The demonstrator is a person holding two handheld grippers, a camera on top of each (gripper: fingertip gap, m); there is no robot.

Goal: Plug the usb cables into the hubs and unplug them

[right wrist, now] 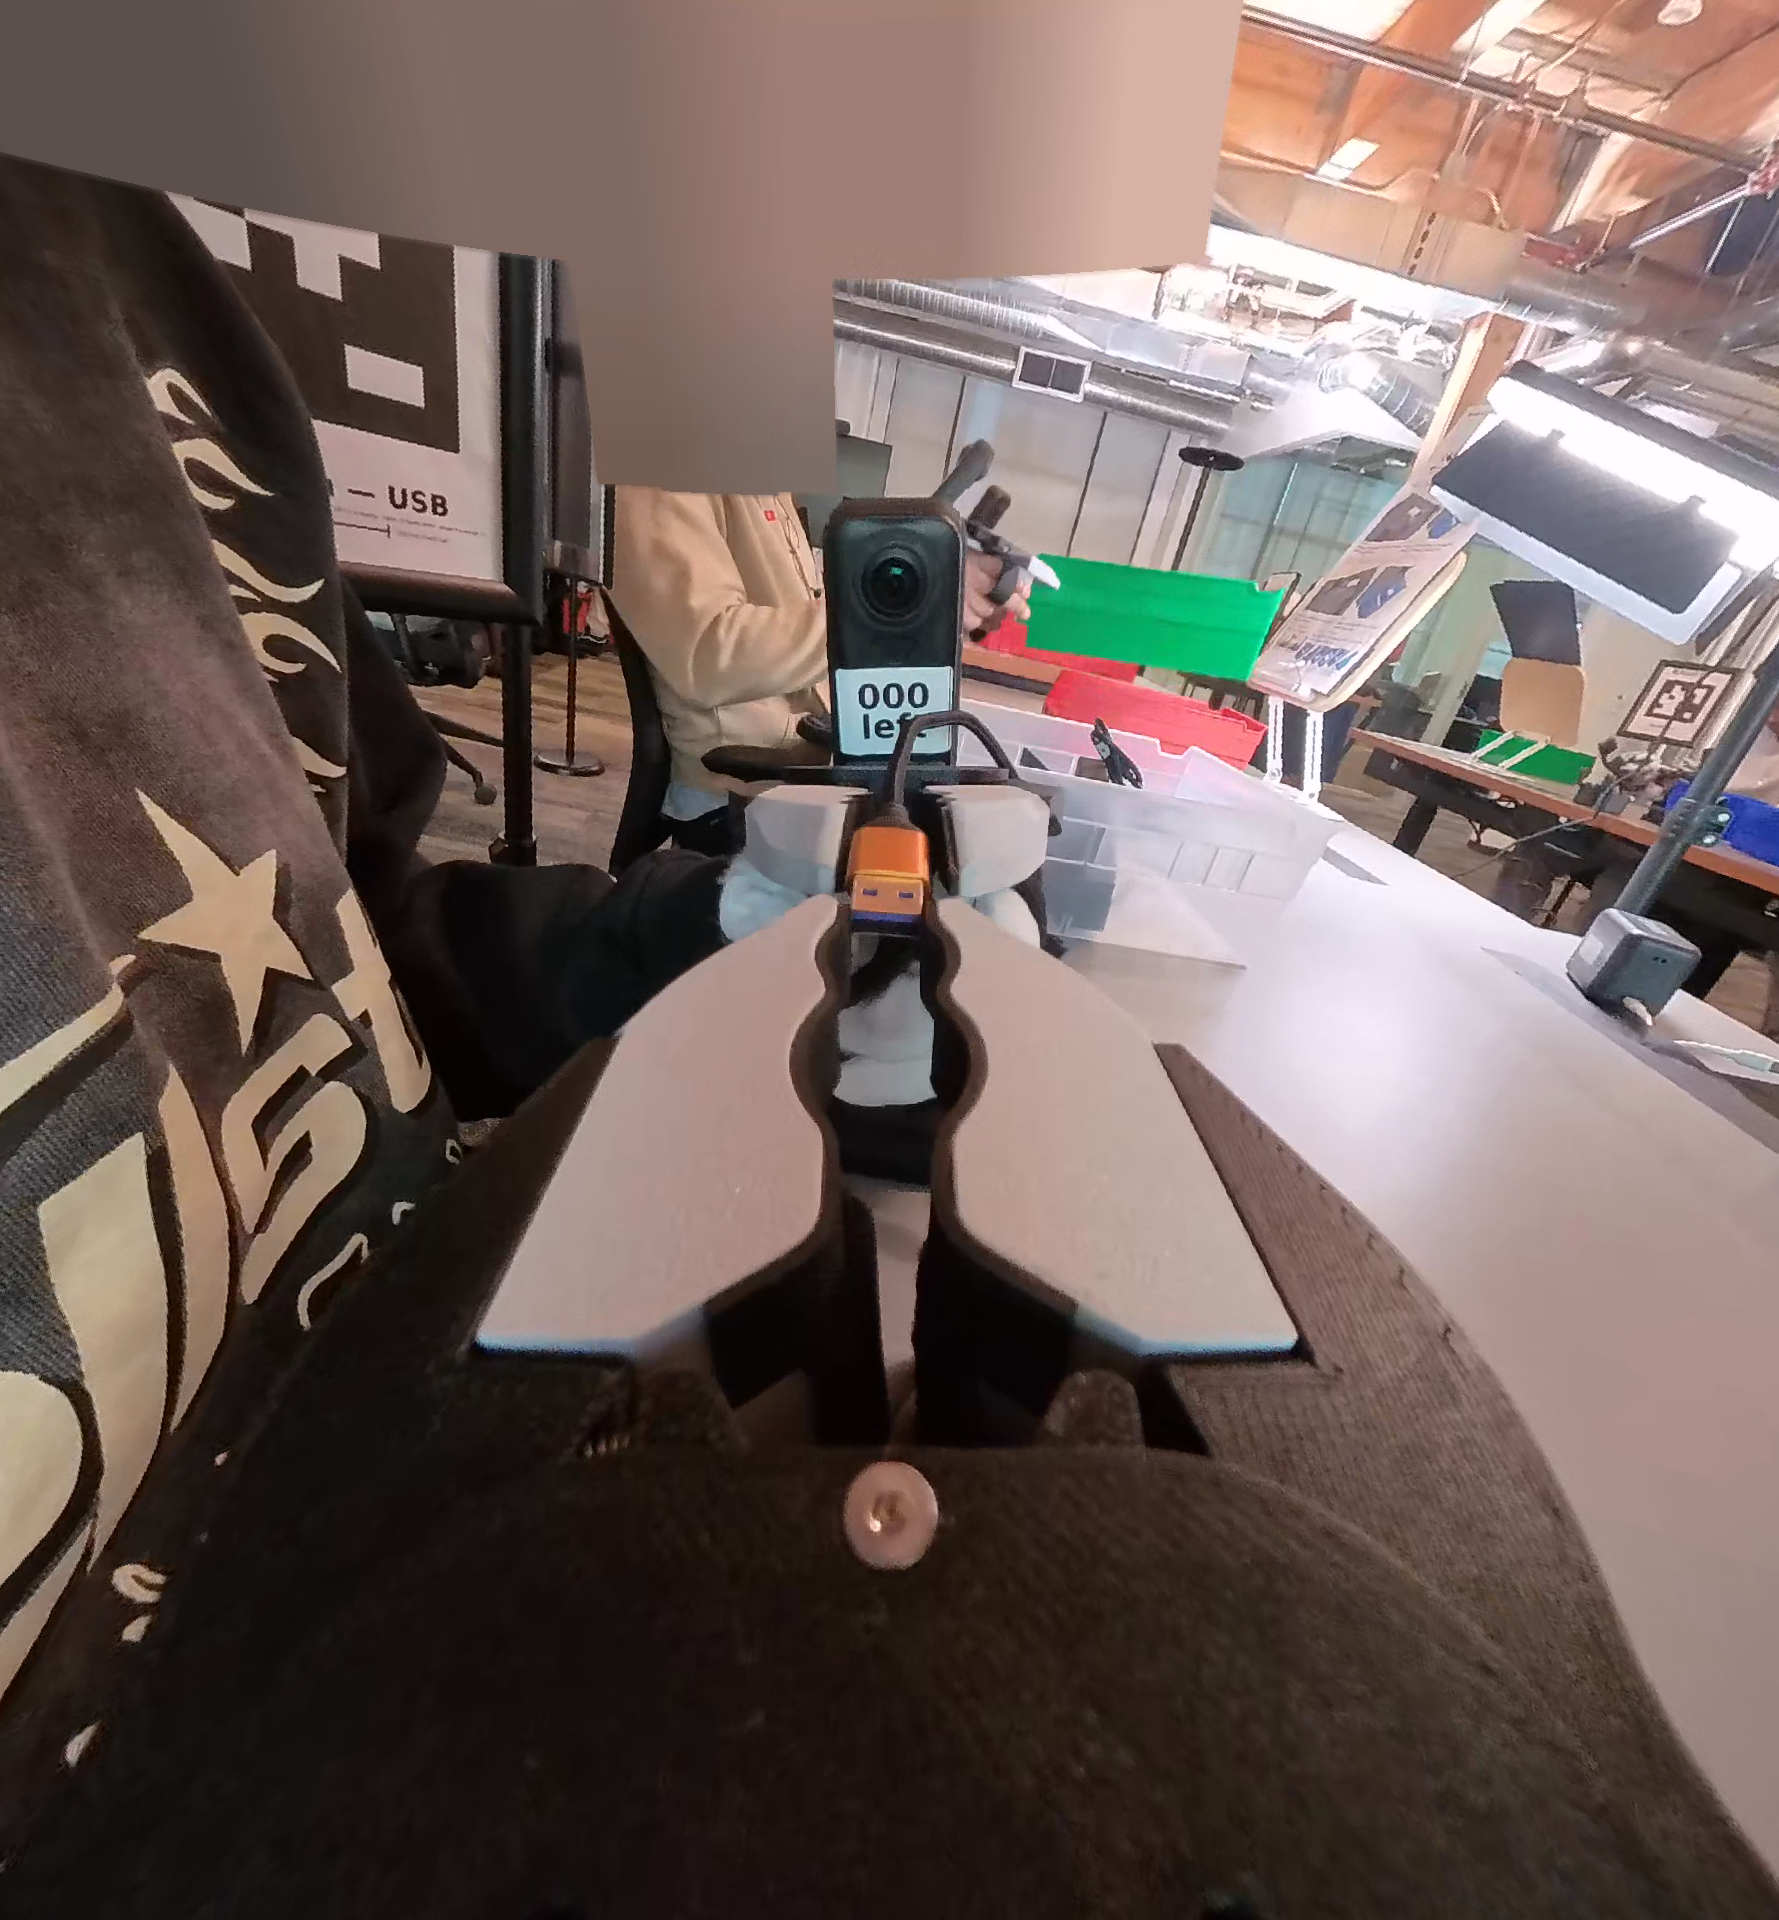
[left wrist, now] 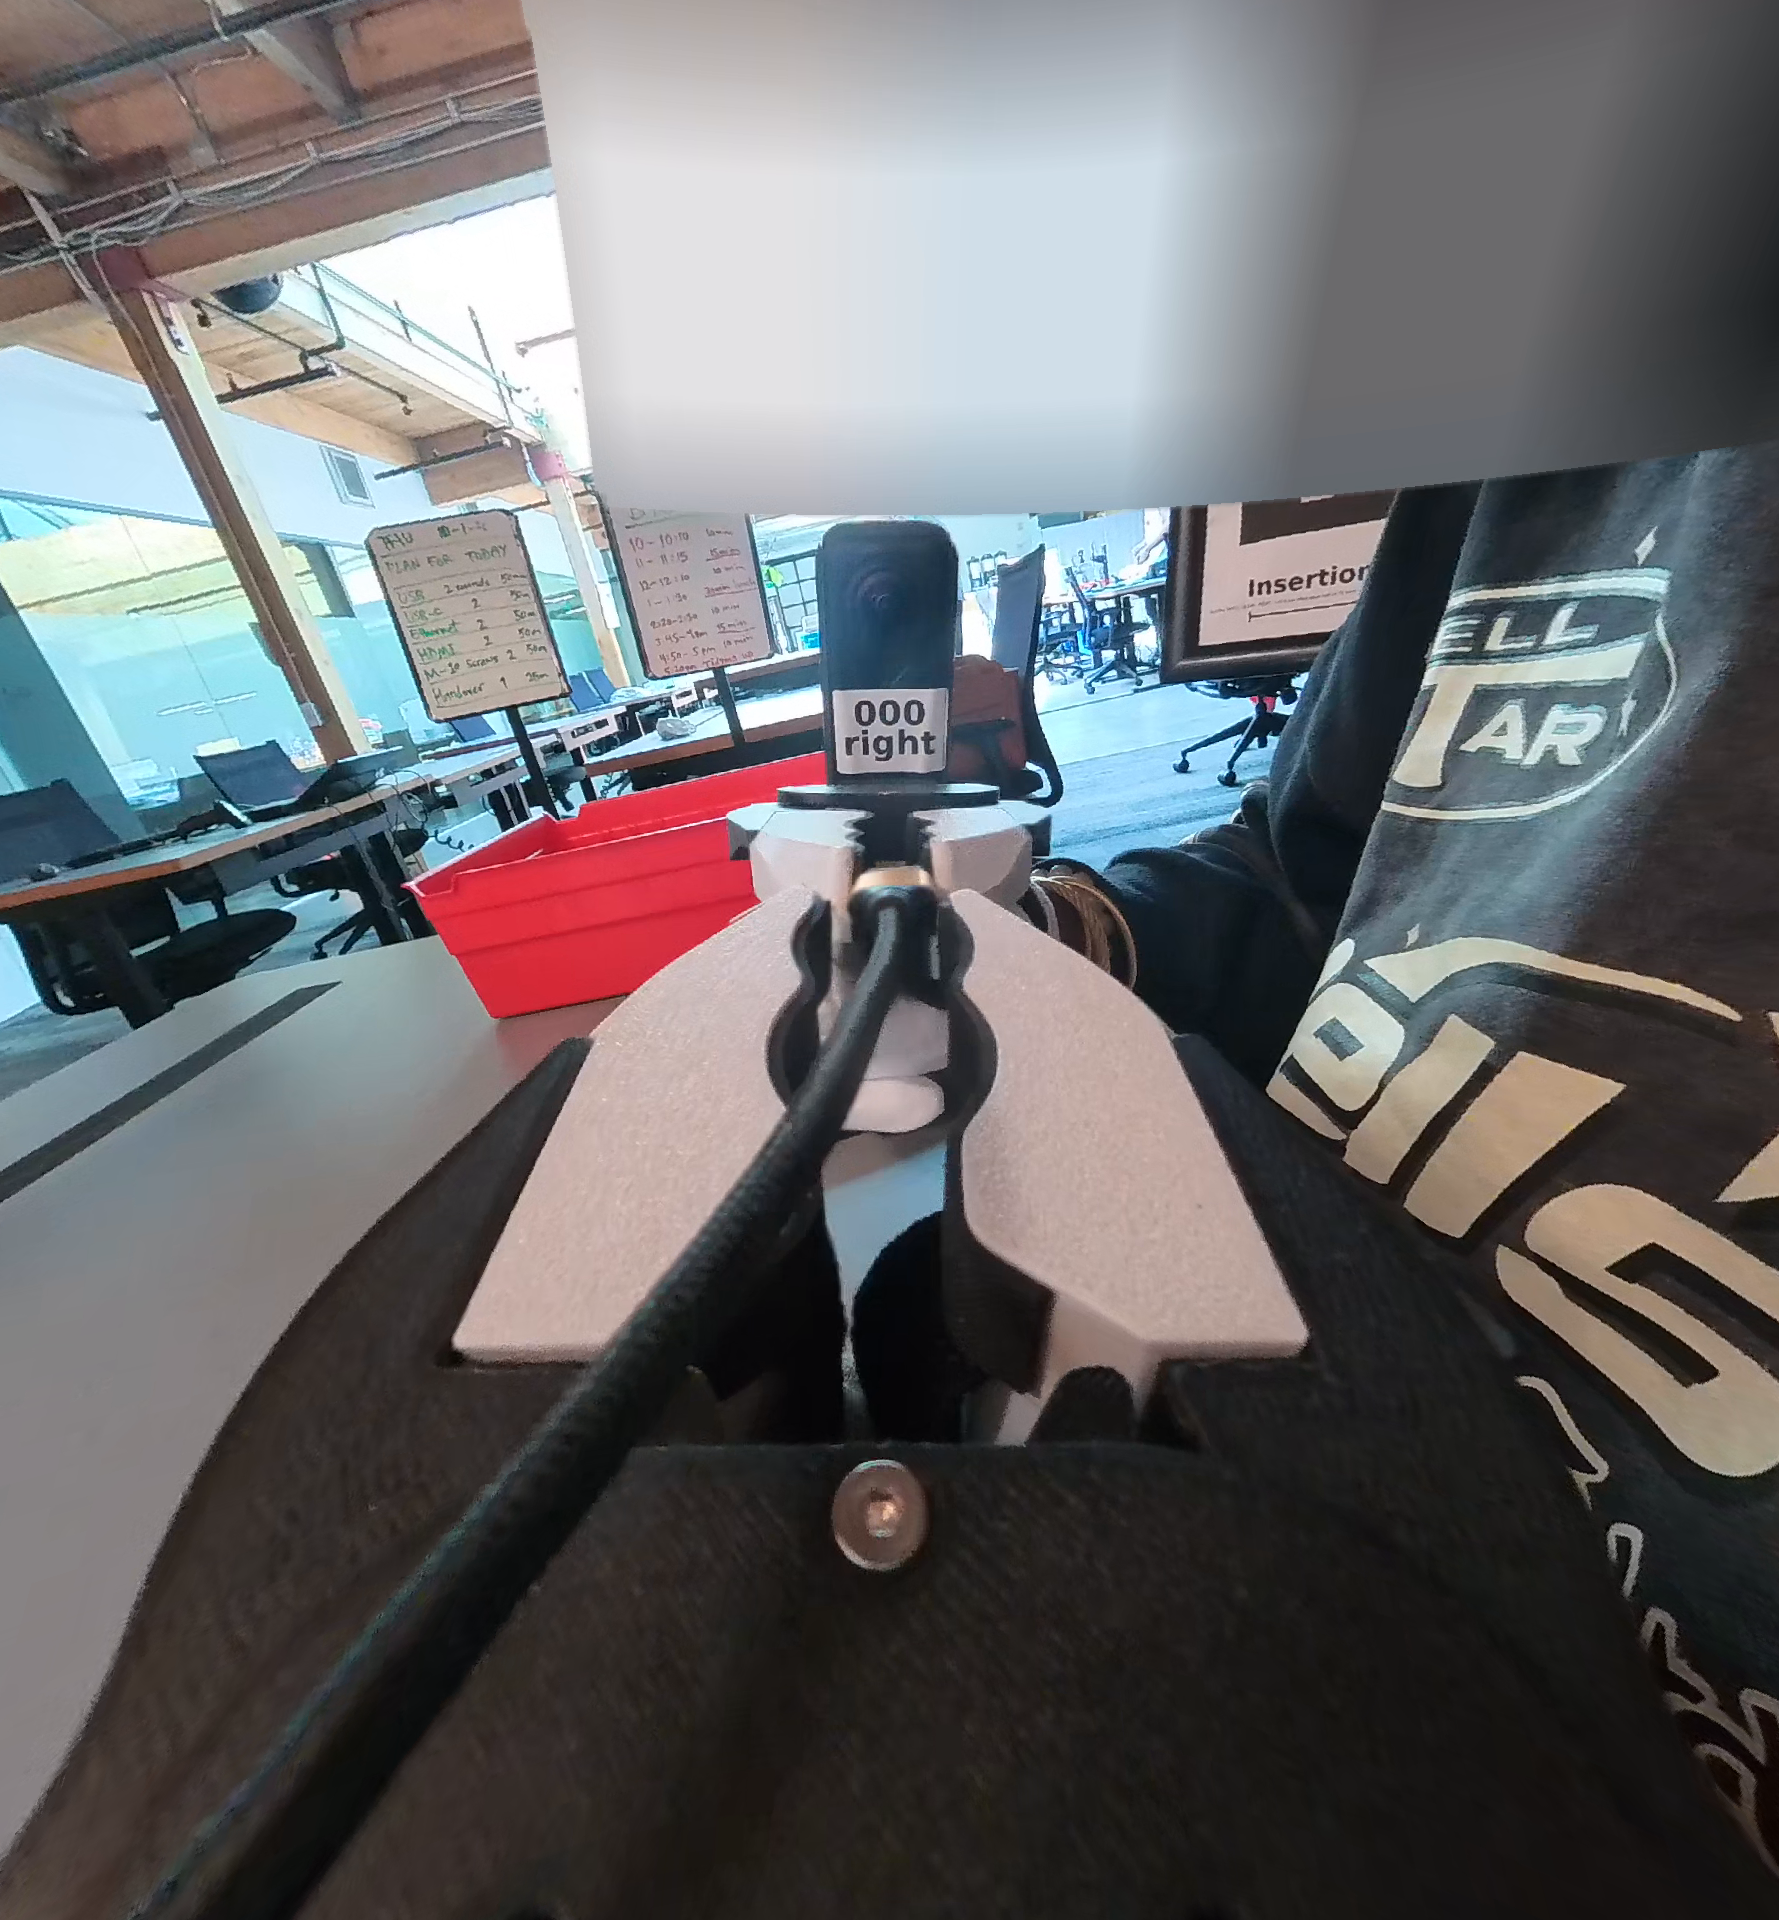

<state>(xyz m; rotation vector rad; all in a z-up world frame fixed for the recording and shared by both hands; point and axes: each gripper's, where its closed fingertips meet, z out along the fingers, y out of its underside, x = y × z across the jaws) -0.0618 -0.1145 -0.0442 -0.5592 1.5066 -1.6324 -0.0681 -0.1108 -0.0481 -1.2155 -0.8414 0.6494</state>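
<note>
Left gripper [left wrist: 883, 914]: jaws pressed in on the USB plug [right wrist: 890, 868], which sits level between its fingertips above the grey table [left wrist: 189, 1143]. The black braided cable [left wrist: 656, 1320] trails from the plug back along this gripper. The plug has an orange metal shell and a blue tongue in a silver end.

Right gripper [right wrist: 885, 920]: faces the plug head-on, tips either side of the silver end with a narrow gap. Cannot tell whether it is pinching the plug.

A red bin [left wrist: 573, 914] is on the table beyond the plug.
</note>
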